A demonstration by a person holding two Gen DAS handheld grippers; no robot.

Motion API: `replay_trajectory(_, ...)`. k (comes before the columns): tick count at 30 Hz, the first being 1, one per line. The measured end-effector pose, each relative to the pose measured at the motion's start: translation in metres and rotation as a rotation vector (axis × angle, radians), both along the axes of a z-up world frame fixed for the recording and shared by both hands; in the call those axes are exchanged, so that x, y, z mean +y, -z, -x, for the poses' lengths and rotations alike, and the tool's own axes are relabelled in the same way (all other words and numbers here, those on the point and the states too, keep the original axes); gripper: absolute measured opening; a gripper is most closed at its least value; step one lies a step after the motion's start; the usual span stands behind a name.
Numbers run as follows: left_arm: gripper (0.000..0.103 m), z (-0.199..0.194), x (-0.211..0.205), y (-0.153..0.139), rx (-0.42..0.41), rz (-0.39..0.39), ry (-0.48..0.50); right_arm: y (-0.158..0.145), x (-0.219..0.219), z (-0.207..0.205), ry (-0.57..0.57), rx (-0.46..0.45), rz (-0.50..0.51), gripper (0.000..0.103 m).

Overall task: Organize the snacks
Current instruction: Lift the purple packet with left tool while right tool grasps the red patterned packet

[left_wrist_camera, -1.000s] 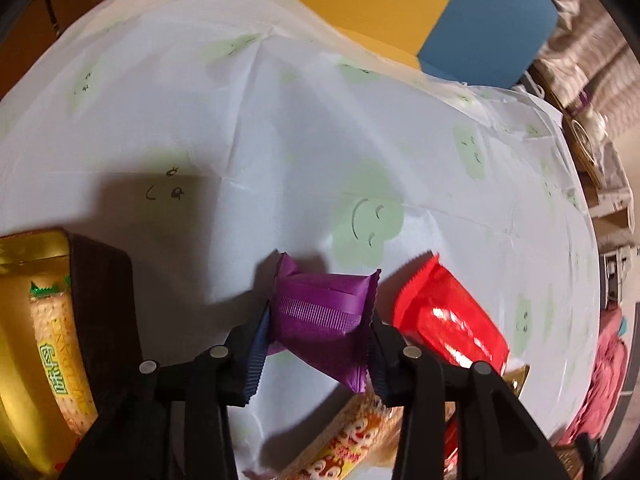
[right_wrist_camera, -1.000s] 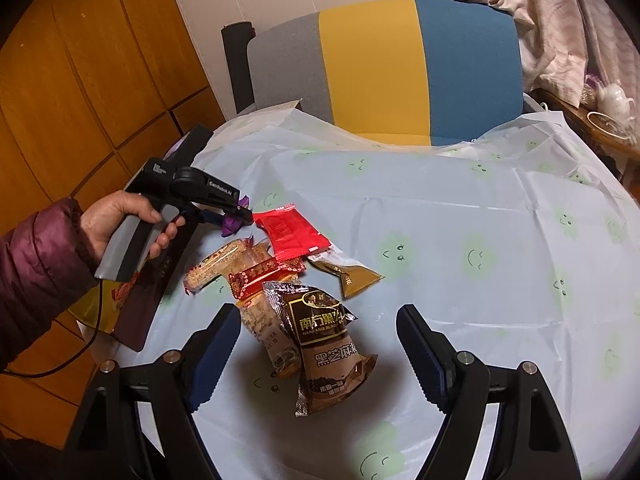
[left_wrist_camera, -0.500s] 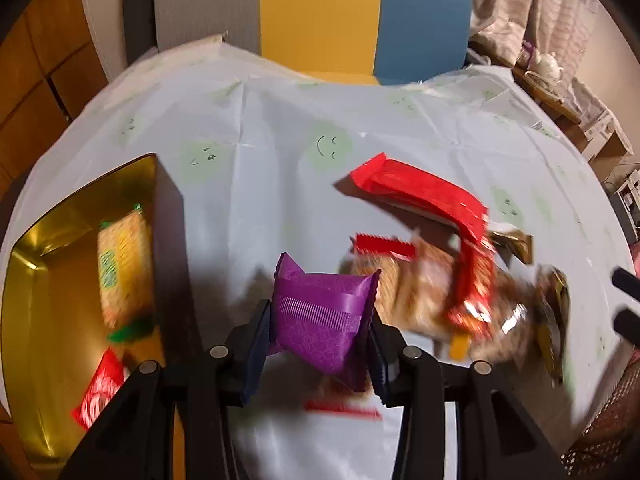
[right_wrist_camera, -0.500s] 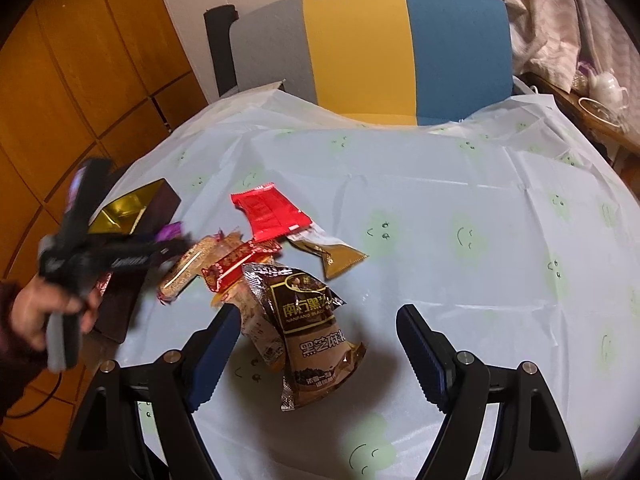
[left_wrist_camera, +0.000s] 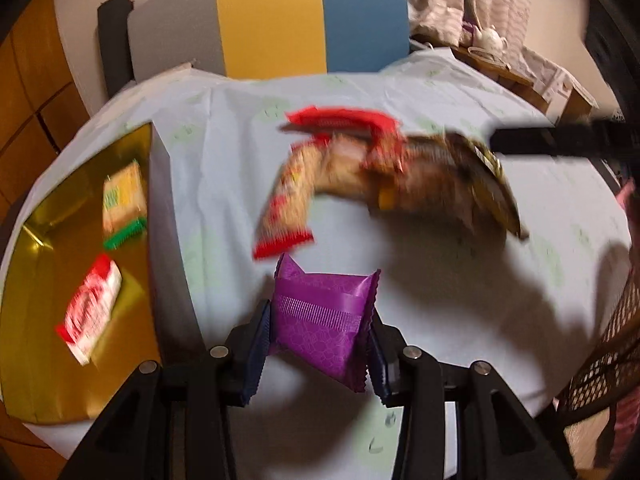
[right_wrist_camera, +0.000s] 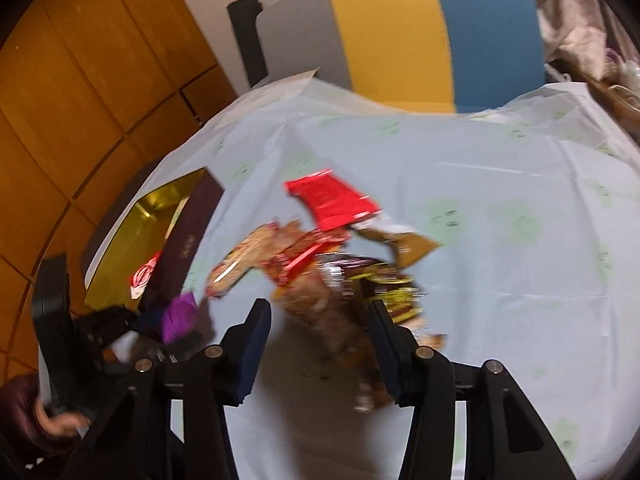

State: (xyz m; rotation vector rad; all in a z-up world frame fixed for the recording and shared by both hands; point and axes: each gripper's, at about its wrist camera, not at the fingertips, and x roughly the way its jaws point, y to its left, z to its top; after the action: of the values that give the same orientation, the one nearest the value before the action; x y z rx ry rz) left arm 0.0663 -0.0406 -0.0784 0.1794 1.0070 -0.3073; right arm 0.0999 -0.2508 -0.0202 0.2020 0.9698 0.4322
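My left gripper (left_wrist_camera: 320, 320) is shut on a purple snack packet (left_wrist_camera: 324, 320) and holds it above the table's near edge, just right of the gold-lined box (left_wrist_camera: 60, 280). The box holds a yellow-green cracker pack (left_wrist_camera: 124, 204) and a red-white packet (left_wrist_camera: 90, 308). The same packet (right_wrist_camera: 180, 316) and box (right_wrist_camera: 144, 232) show in the right wrist view. My right gripper (right_wrist_camera: 320, 344) is open and empty, low over a blurred pile of snacks (right_wrist_camera: 320, 264) with a red packet (right_wrist_camera: 332, 200) at its far side. The pile (left_wrist_camera: 380, 176) lies beyond the purple packet.
The table wears a pale blue cloth with green smiley faces (right_wrist_camera: 500, 240). A grey, yellow and blue chair (right_wrist_camera: 400, 36) stands behind it. Wooden cabinets (right_wrist_camera: 80, 80) are at the left. A teapot on a side table (left_wrist_camera: 488, 40) is at the back right.
My left gripper has lifted the purple packet off the pile and pulled back toward the near edge beside the box. My right gripper has dropped closer to the snack pile.
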Motion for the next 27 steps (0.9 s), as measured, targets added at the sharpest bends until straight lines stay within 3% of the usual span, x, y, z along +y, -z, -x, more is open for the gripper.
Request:
replay_trajectory(4,0.044,0.012,0.005,0.011,-0.019,0.027,0.003,0.011,0.033,-0.022,0.007,0.05,-0.006,0.051)
replay_trajectory(9,0.044,0.013,0.007,0.014,-0.027,0.053,-0.001,0.032,0.04,-0.058,0.122,0.15,-0.028,0.051)
replay_trajectory(12,0.044,0.015,0.007,0.015,-0.037,0.054,0.004,0.039,0.047,-0.075,0.16,0.161,-0.006,0.051)
replay_trajectory(14,0.044,0.015,0.007,0.015,-0.039,0.056,0.004,0.044,0.057,-0.083,0.138,0.171,0.022,0.051)
replay_trajectory(15,0.044,0.017,0.006,0.015,-0.038,0.06,0.002,0.047,0.066,-0.086,0.114,0.167,0.065,0.045)
replay_trajectory(16,0.044,0.017,0.007,0.016,-0.032,0.064,-0.003,0.047,0.071,-0.086,0.095,0.151,0.096,0.029)
replay_trajectory(17,0.044,0.017,0.008,0.016,-0.03,0.071,-0.005,0.045,0.078,-0.085,0.061,0.122,0.133,0.025)
replay_trajectory(21,0.044,0.017,0.009,0.017,-0.03,0.074,-0.009,0.04,0.09,-0.07,-0.031,0.091,0.166,0.024)
replay_trajectory(27,0.044,0.016,0.011,0.018,-0.029,0.083,-0.013,0.042,0.083,-0.027,-0.155,0.13,0.123,0.024)
